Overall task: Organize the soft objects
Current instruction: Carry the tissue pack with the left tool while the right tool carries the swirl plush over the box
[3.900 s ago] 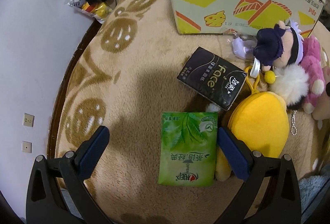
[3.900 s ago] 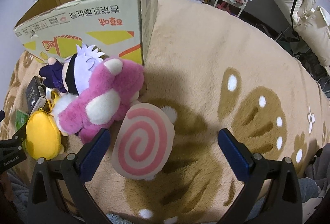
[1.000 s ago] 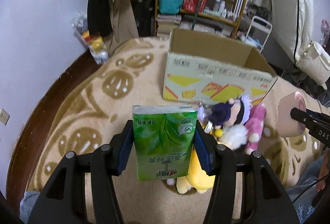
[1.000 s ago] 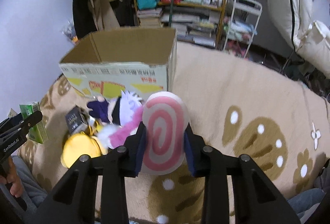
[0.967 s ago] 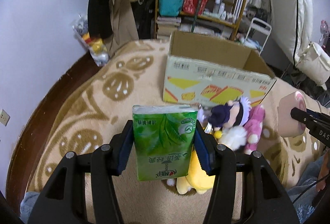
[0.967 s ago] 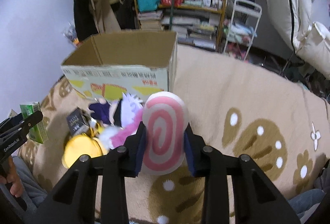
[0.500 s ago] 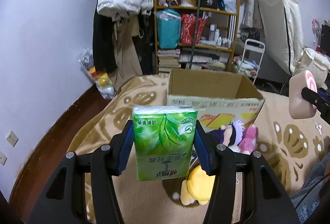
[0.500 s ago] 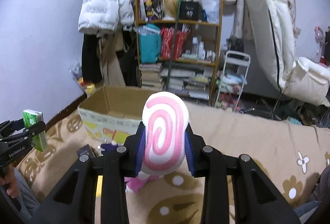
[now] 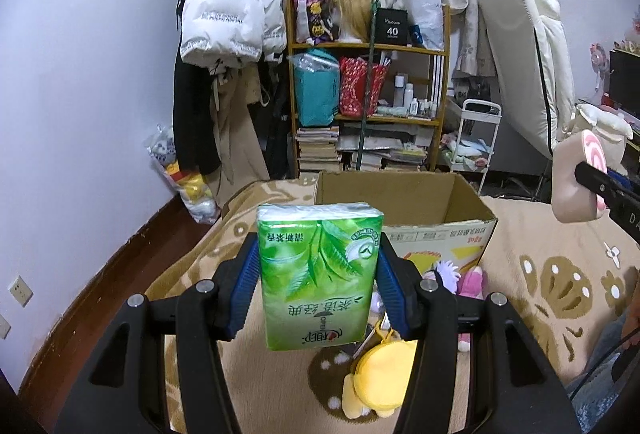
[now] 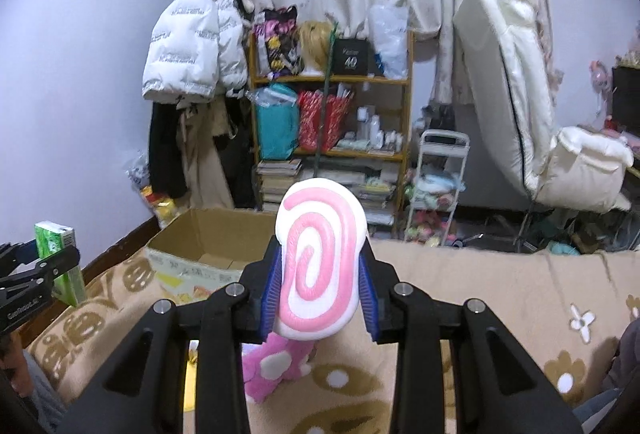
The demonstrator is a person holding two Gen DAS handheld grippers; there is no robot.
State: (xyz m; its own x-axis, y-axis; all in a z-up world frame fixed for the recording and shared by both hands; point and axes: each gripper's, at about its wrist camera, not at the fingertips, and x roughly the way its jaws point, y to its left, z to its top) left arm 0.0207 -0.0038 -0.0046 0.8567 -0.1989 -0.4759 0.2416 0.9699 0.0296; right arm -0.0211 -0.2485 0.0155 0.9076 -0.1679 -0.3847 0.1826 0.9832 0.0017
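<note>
My left gripper (image 9: pixel 318 286) is shut on a green tissue pack (image 9: pixel 318 274) and holds it high above the blanket, in front of the open cardboard box (image 9: pixel 400 206). My right gripper (image 10: pixel 320 290) is shut on a pink-and-white swirl cushion (image 10: pixel 320 262), also held high; the cushion shows at the right in the left wrist view (image 9: pixel 580 182). The tissue pack shows at the left in the right wrist view (image 10: pixel 60 258). The box (image 10: pixel 208 250) stands ahead and below. A yellow plush pouch (image 9: pixel 380 382), a pink plush (image 10: pixel 276 370) and a purple-haired doll (image 9: pixel 448 270) lie on the blanket.
A tan patterned blanket (image 9: pixel 560 274) covers the surface. Behind the box stand a cluttered wooden shelf (image 9: pixel 372 106), a white cart (image 10: pixel 436 186), hanging coats (image 9: pixel 228 34) and an upright white mattress (image 10: pixel 504 82). A dark wooden floor edge (image 9: pixel 120 266) runs at left.
Both grippers have risen and tilted up from the blanket with their objects, so the views now look across the room. Before that, each open gripper shut on its object.
</note>
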